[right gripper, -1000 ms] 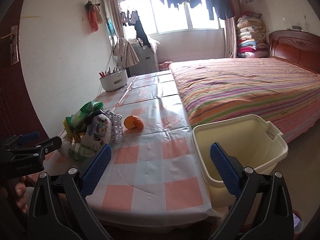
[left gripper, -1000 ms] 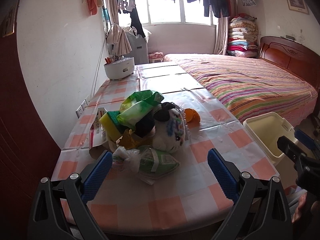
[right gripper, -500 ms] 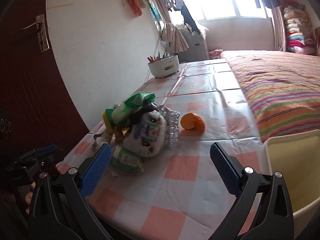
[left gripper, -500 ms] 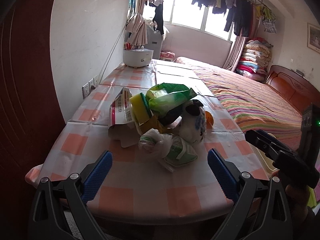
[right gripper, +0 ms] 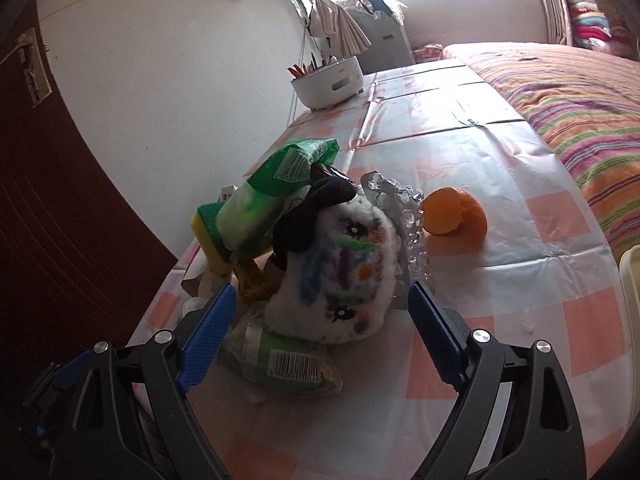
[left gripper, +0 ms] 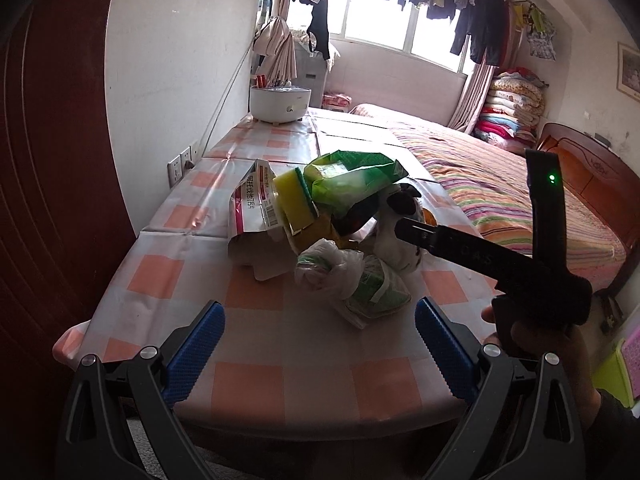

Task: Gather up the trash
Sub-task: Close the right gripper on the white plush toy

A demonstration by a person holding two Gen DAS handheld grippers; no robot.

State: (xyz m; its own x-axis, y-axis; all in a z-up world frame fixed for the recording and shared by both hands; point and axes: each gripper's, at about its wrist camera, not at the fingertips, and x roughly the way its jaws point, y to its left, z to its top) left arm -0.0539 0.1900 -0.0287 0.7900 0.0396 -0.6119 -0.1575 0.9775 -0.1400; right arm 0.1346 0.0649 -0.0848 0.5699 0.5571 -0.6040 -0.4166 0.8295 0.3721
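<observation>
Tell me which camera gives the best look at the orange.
Right wrist view: the orange sits in full sight on the tablecloth, right of the plush toy. In the left wrist view only an orange sliver peeks from behind the pile.

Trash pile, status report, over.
Both hand-held grippers open, left and right, nothing held. Trash pile untouched on table. Plush toy sits amid it.

Orange-and-white checked tablecloth (left gripper: 256, 344), orange peel (right gripper: 454, 217)

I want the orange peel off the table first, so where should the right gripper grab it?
Grip the orange peel across its curled upper edge, coming from the near side with the right gripper. It sits apart from the pile, cupped, so probably nothing snags the open jaws.
</observation>
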